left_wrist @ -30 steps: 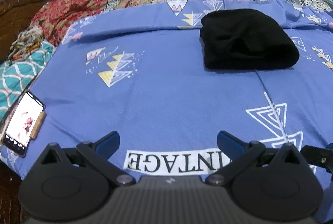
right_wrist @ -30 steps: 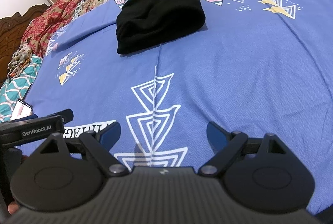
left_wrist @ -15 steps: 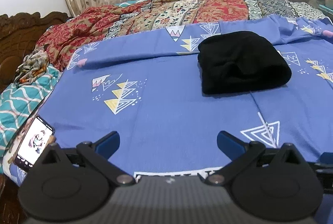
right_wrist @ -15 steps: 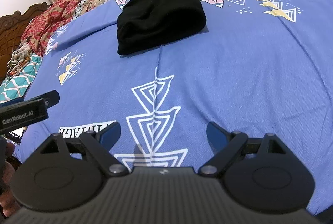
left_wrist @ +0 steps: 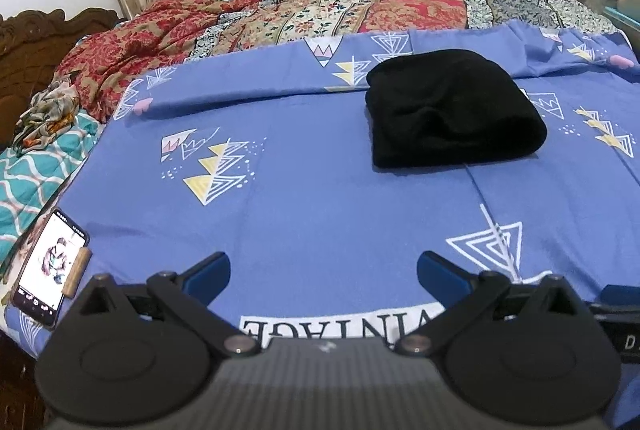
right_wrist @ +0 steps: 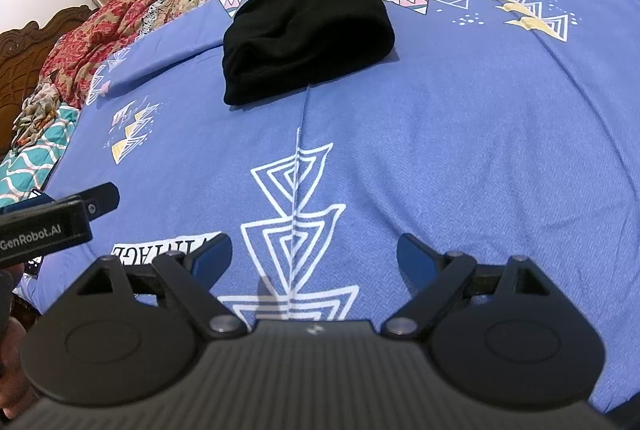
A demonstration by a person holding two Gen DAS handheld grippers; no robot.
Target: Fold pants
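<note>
Black pants (left_wrist: pixel 452 110) lie folded into a thick bundle on the blue patterned bedsheet (left_wrist: pixel 320 198), far ahead of both grippers; the same pants (right_wrist: pixel 308 30) show at the upper middle of the right wrist view. My left gripper (left_wrist: pixel 323 270) hovers near the bed's front edge, open, nothing between its blue-tipped fingers. My right gripper (right_wrist: pixel 314 250) is also open and empty over the white triangle print. The left gripper's body (right_wrist: pixel 44 226) shows at the left edge of the right wrist view.
A phone (left_wrist: pixel 50 268) with a lit screen lies at the bed's front left corner. Red and cream patterned quilts (left_wrist: pixel 320 10) are heaped behind the sheet, a teal blanket (left_wrist: pixel 36 174) on the left. A wooden headboard (left_wrist: pixel 36 46) and curtains stand beyond.
The left wrist view tilted up and then settled a little lower, so the pants sit lower in frame than a second ago. The right gripper has kept still.
</note>
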